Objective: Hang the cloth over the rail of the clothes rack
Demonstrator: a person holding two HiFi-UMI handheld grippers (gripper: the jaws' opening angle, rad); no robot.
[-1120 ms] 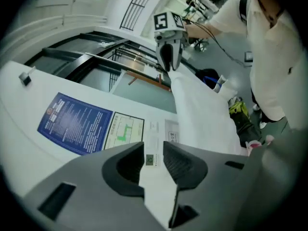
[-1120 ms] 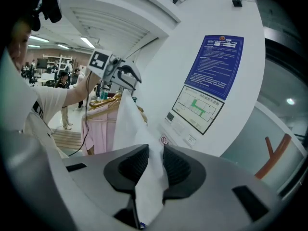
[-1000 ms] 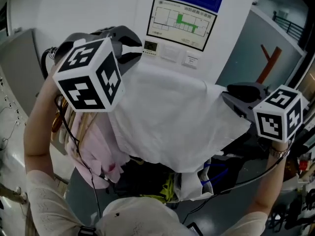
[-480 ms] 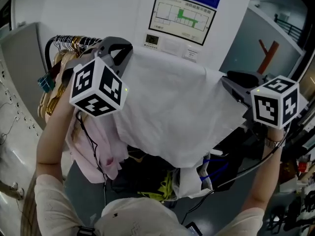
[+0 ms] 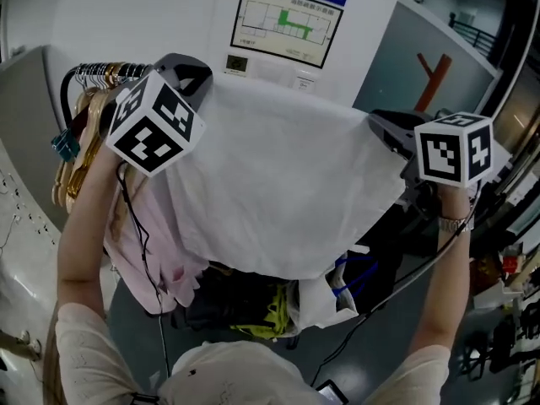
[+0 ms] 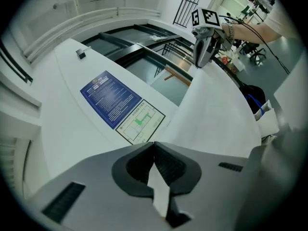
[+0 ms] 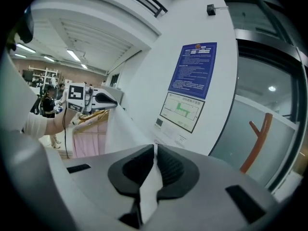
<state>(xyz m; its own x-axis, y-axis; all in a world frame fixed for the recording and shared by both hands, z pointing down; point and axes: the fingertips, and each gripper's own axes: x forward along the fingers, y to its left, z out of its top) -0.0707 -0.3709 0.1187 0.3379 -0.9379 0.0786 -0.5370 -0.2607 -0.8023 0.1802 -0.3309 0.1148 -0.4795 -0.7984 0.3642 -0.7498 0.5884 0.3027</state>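
Note:
A white cloth (image 5: 278, 175) hangs spread between my two raised grippers in the head view. My left gripper (image 5: 199, 72) is shut on its upper left corner, and a strip of cloth (image 6: 158, 189) shows pinched between the jaws. My right gripper (image 5: 384, 129) is shut on the upper right corner, with cloth (image 7: 150, 179) caught between its pads. The black rail of the clothes rack (image 5: 74, 75) curves at the left, just beyond the left gripper. In the left gripper view the right gripper (image 6: 204, 40) sits at the cloth's far end. The right gripper view shows the left gripper (image 7: 98, 100) there.
Wooden hangers (image 5: 74, 137) and a pink garment (image 5: 139, 234) hang on the rack at the left. Dark bags and clothes (image 5: 253, 302) lie under the cloth. A wall with a floor-plan poster (image 5: 283, 19) stands behind. Cables (image 5: 396, 285) trail from both grippers.
The left gripper has moved away from the camera toward the rack's rail. Both hands have carried the cloth higher, and it now hangs wider between them.

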